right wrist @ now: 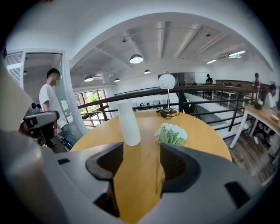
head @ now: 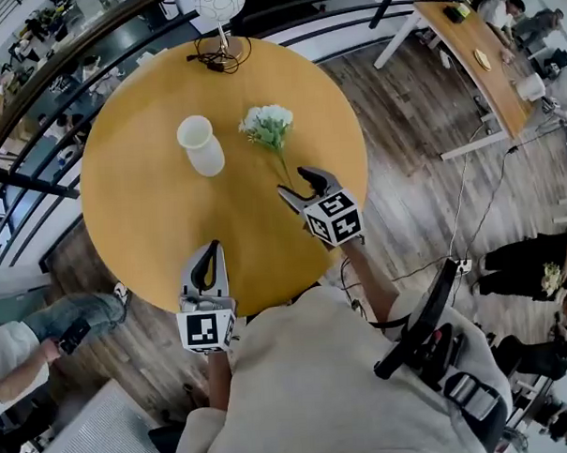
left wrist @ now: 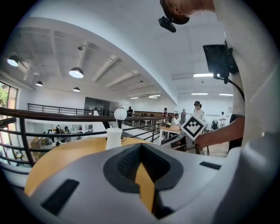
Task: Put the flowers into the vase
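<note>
My left hand-held gripper [head: 208,264] hangs over the near edge of the round tabletop [head: 142,218] with its jaws brought together and nothing between them, well short of anything I need. Further in and to the right, the white vase [head: 201,145] stands upright with its mouth clear. Just right of it the flowers [head: 268,126] lie flat, their pale heads towards the far side and the green stalk running back towards me. My right hand-held gripper [head: 300,185] is at the near end of that stalk with its jaws apart. In its own view the stalk lies in the gap, close to the right-hand jaw, and no pad presses on it, so it holds nothing yet. I think the risk is in the grab. The stalk is thin and off-centre, so closing now could roll it aside or press it into the tabletop. Held so near the end, the heavy heads may droop and knock the light vase, which nothing steadies. From above, my right gripper covers the stalk's end. I cannot tell whether there is one stalk or several, or what the vase holds.
</note>
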The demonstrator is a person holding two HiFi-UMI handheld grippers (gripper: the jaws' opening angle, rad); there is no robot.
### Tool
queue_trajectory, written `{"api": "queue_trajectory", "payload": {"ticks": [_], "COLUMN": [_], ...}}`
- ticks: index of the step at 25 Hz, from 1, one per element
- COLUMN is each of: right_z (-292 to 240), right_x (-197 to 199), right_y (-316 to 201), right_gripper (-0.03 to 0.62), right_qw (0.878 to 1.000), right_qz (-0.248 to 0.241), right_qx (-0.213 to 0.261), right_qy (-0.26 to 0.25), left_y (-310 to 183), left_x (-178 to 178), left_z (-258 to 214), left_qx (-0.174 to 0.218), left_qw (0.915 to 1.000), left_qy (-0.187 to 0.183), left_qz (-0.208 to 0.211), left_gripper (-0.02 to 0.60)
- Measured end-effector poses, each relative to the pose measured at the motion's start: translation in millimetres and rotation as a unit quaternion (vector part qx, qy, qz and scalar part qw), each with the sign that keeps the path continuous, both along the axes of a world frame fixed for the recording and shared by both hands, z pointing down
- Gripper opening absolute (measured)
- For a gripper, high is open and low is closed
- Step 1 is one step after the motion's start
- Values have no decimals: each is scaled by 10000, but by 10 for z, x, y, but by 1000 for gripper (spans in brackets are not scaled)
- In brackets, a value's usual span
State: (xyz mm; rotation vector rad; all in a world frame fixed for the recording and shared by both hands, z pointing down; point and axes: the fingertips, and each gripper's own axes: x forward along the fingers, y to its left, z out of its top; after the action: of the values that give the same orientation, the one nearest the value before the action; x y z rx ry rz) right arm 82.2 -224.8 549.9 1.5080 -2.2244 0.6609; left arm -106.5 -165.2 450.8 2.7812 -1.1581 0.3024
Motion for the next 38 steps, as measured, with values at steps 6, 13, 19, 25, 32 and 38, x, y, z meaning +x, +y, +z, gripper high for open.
{"api": "queue_trajectory", "payload": {"ticks": [6,13,19,25,32,38], "right_z": [385,893,1306,1489,1570,1535], "right_x": [259,485,562,560,581,477], "right_y": [-601,-1088,-1348,-1545,-1644,-1647], "right_gripper": [370,402,402,402,276,116], "right_qw": [9995,9959,9896,9844,9813,9859], "right_qz": [-15,433,670,688,859,650], "right_qx": [-219,-771,-1252,-1614,-1659,-1423], "right_qy": [206,-206,-227,-113,469,596], "left_y": [-105,-189,-202,-299,-314,-323], "left_x": [-38,-67,-84,-109,-138,-148], "left_z": [75,169,300,371,392,406], "left_qx": [-132,-351,-588,-668,-845,-712], "left_qw": [9988,9956,9927,9912,9886,9911], "left_qy": [-143,-306,-423,-427,-320,-405], "left_qz": [-446,-808,-964,-1057,-1201,-1046], "left_gripper": [8,8,8,8,8,8]}}
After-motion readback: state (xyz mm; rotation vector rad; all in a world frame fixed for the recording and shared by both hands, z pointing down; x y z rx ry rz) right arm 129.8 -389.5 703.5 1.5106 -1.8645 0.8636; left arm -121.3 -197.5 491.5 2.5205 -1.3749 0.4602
